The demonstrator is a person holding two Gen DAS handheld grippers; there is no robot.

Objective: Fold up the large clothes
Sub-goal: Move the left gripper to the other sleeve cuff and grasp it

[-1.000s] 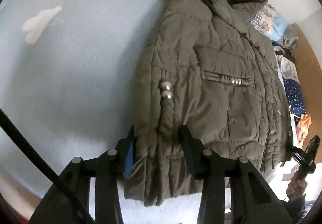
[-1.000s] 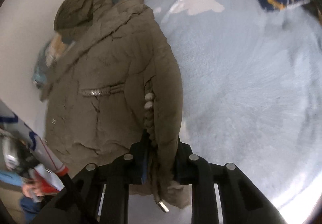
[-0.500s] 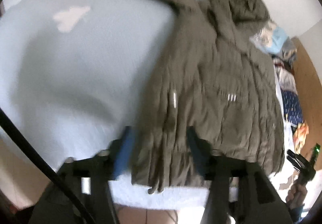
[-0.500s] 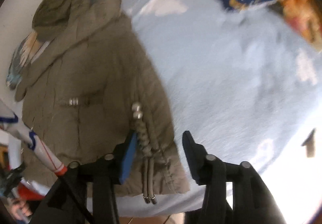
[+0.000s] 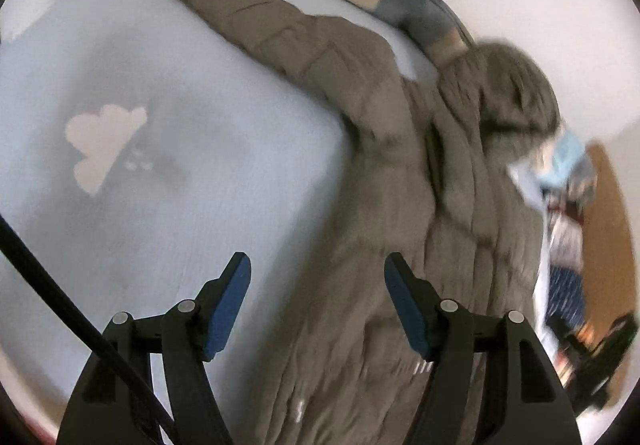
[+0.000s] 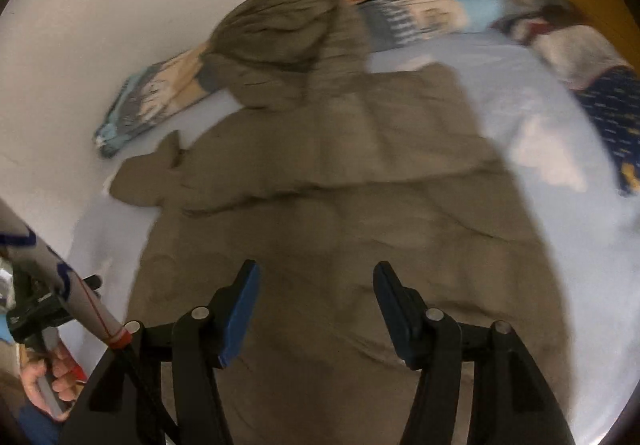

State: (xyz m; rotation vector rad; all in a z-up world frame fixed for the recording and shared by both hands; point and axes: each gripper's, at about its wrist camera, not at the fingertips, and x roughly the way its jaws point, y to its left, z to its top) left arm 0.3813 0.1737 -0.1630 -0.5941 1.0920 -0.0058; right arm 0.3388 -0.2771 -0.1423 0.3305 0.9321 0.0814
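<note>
Both tools are opening with nothing gripped: the left tool [image 5: 316, 301] and right tool [image 6: 316, 309] hang above the jacket [image 6: 340, 225] on the bed [image 5: 160, 185]. From your left tool, the outstretched sleeve [image 5: 280, 33] runs toward 11 o'clock; that hand looks nearer.

Place: a bedroom in a home, most likely a child's, though the blur makes that hard to confirm.
Bed: a pale blue sheet [image 5: 208, 173] printed with a white cloud [image 5: 102, 141] covers the wide surface.
Bedding: a patterned pillow [image 6: 432, 5] lies along the white wall [image 6: 120, 5].
Clothes: a padded jacket [image 6: 340, 213] lies spread on the sheet; more fabrics [image 5: 568, 245] are piled at the edge.
Furniture: a wooden panel [image 5: 608, 229] stands beside the bed.
</note>
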